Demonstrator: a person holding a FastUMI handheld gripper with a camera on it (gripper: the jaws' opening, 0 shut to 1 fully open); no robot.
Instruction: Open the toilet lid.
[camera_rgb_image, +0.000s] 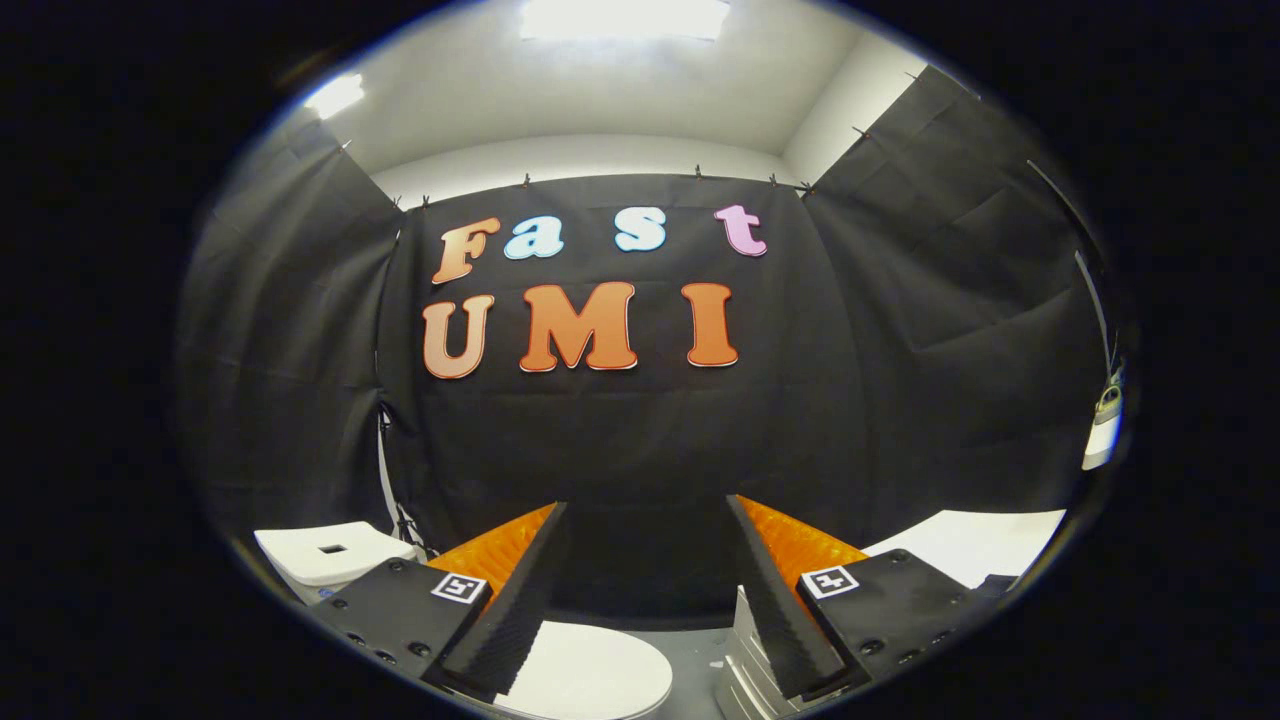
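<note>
My gripper (645, 515) stands open, its two black-and-orange fingers (510, 590) spread wide with nothing between them, held well above the floor and pointed at the black cloth wall. A white toilet sits low and to the left. Its tank (330, 555) shows beyond the left finger. The white closed lid (590, 675) lies flat below the left finger. No part of the gripper touches it.
A stack of pale grey steps or boxes (745, 665) sits under the right finger. A white flat surface (985, 545) lies to the right of the right finger. Black cloth walls close the booth ahead and on both sides. Grey floor (695, 650) shows between toilet and stack.
</note>
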